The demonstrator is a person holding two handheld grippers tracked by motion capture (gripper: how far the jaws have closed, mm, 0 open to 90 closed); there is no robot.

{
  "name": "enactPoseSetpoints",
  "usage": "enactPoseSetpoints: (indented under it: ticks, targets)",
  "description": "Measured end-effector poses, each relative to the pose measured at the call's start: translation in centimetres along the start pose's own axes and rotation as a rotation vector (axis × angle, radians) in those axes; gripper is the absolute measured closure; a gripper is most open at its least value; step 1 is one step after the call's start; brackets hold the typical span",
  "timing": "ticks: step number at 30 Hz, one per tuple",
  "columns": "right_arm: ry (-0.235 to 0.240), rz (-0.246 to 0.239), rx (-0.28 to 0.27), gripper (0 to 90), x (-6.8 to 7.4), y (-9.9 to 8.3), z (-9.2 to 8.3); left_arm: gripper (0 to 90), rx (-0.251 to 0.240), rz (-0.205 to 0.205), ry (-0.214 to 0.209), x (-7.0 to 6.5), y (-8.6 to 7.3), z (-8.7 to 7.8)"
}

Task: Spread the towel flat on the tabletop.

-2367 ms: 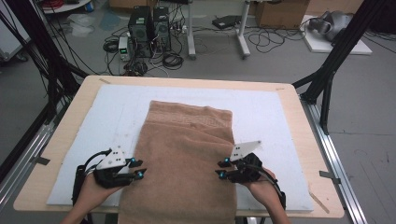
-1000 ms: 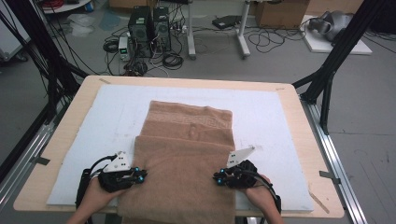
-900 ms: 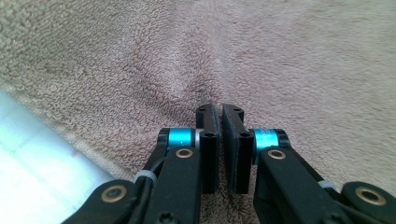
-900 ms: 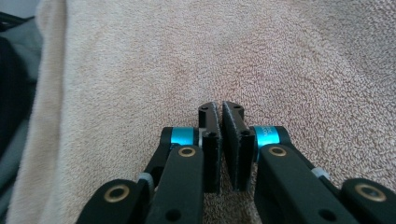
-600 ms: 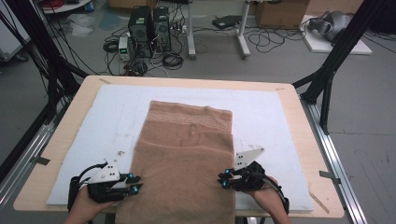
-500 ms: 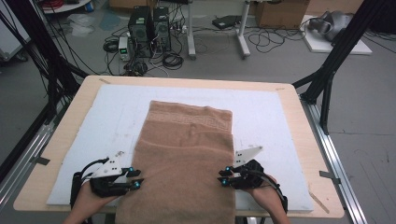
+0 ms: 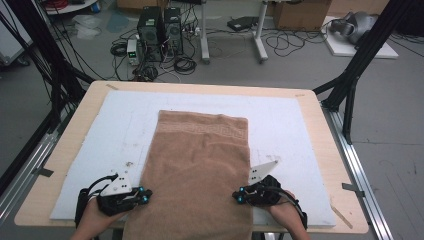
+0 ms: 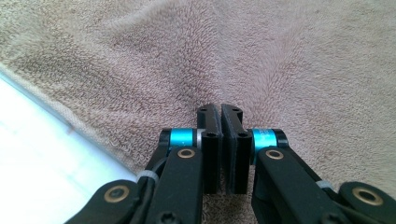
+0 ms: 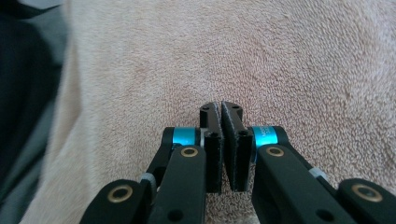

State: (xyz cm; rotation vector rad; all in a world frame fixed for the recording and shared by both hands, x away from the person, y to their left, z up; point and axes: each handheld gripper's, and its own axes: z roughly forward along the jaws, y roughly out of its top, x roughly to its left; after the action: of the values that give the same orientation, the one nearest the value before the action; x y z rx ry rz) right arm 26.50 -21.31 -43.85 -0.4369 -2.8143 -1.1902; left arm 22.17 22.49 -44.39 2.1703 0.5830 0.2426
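I am looking down at the table (image 7: 320, 125), where a brown towel (image 7: 200, 165) is lying on a white mat (image 7: 280, 125). The towel is stretching from the middle of the mat toward 6 o'clock, and its near end is hanging over the table edge. The patterned band is lying at the far end, toward 12 o'clock. My left gripper (image 7: 144, 196) is sitting at the towel's edge at about 8 o'clock, with a hand (image 7: 95, 220) holding it. In the left gripper view the jaws are pressed together, and the terry cloth (image 8: 233, 60) is puckering into folds just at their tips, so they are pinching the towel. My right gripper (image 7: 239, 196) is sitting at the opposite edge, at about 4 o'clock. Its jaws are also clenched; whether cloth is caught between them I cannot tell, though the towel (image 9: 261, 56) is lying directly under them.
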Motion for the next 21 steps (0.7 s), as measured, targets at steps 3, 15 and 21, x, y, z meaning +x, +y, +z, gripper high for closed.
enactPoseSetpoints:
  ticks: [3, 15, 21]
  targets:
    - [0.033, -0.023, 0.003, 86.2, 1.0, -0.1, -0.6, 85.6, -0.006, 0.013, -0.036, -1.2, -0.2, -0.6]
    - [-0.054, 0.046, -0.014, 78.8, -0.6, -1.0, -0.6, 72.0, 0.002, -0.022, 0.019, 1.0, 0.5, 1.2]
    - [-0.035, 0.066, -0.044, 71.8, -0.5, -1.2, -0.9, 65.9, 0.003, -0.039, 0.013, 1.1, 0.6, 0.9]
